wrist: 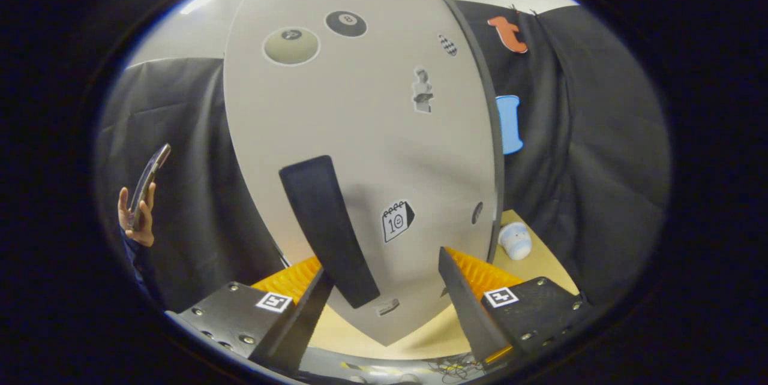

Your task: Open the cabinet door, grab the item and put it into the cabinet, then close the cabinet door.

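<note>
Cabinet door (360,133) flat-on just ahead, gripper (384,289) spread wide and holding nothing.

Door's black handle (327,229) slants down between the fingers, nearer the left one; neither touches it. The door looks shut, which fits both an unopened cabinet and one closed again, so I can't tell the stage. Risk: fingers skid on the smooth panel or clip the handle off-centre. Small white item (515,240) sits on the table (540,259) by the door's right edge, so a swinging door could knock it.
</note>
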`<state>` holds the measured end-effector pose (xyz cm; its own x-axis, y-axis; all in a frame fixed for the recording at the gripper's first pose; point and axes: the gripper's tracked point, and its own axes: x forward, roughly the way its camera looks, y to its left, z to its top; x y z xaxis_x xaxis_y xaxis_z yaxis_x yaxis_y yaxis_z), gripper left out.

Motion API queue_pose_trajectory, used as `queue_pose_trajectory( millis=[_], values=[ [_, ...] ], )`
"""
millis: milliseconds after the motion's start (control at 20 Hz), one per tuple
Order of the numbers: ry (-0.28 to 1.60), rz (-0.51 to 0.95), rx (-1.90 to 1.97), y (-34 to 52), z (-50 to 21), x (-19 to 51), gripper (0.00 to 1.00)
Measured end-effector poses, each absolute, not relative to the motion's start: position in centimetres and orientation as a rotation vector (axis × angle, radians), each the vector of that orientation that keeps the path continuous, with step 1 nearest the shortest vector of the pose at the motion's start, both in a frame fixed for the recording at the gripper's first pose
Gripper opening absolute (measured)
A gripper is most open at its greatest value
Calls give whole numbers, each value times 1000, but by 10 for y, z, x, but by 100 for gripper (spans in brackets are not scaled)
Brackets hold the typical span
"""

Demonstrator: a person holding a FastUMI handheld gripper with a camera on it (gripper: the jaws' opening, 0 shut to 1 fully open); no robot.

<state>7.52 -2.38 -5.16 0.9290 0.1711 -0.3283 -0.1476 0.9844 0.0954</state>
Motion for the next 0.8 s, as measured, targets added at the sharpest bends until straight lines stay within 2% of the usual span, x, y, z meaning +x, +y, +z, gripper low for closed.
queue_pose_trajectory(
  millis=[800],
  values=[
    [312, 274, 23, 23, -57, 116, 100]
  ],
)
